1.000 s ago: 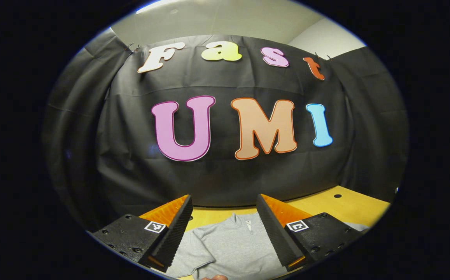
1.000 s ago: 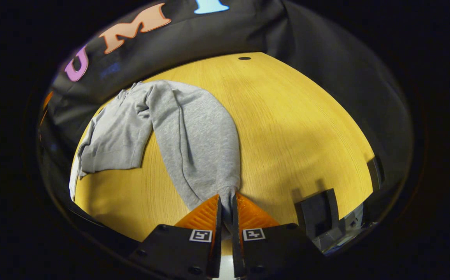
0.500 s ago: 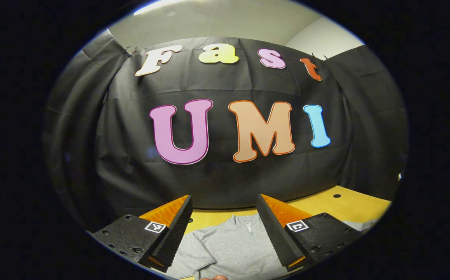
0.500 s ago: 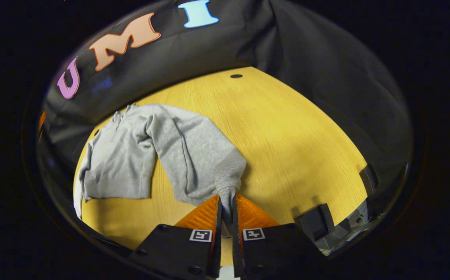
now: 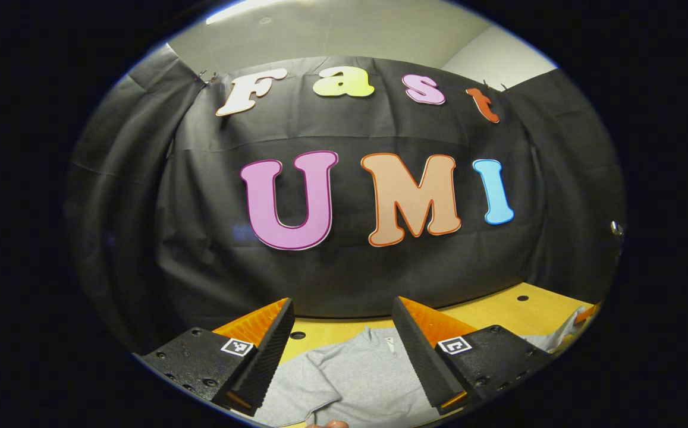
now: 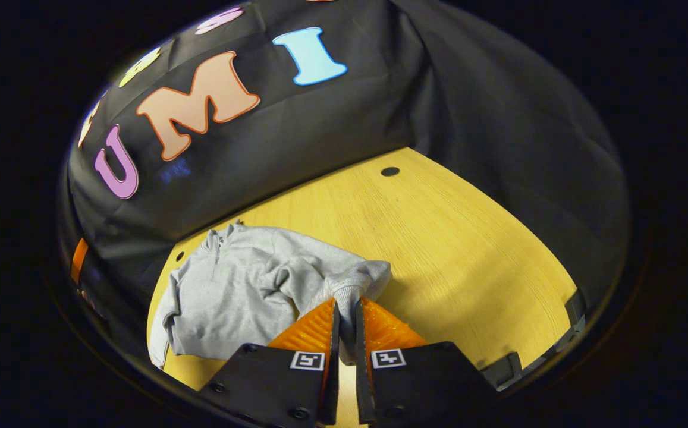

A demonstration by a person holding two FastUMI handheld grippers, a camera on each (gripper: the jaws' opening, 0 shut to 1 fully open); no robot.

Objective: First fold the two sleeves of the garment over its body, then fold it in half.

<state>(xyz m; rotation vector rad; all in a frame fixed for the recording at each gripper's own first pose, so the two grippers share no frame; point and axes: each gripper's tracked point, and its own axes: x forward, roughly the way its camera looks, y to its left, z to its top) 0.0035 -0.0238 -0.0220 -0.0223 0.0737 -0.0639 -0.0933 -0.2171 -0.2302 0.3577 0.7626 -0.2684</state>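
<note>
The right gripper (image 6: pixel 344 309) is pinched tight on the cuff of a sleeve (image 6: pixel 349 282) of the grey garment (image 6: pixel 231 291). A second ago that sleeve lay long and flat on the yellow worktop (image 6: pixel 451 255), stretched out straight ahead of this gripper. Now it is lifted and bunched up, and the gripper has carried it over toward the garment's body, which lies just ahead and to the left of the fingers. This looks like the first sleeve fold, about half done: the cuff still has to go across the body and be laid down flat. The left gripper (image 5: pixel 344 333) has its fingers wide apart and holds nothing. It hangs above the garment (image 5: pixel 355 374), whose collar sits between and just past its fingers, and it has hardly moved. The other sleeve waits for its turn.
</note>
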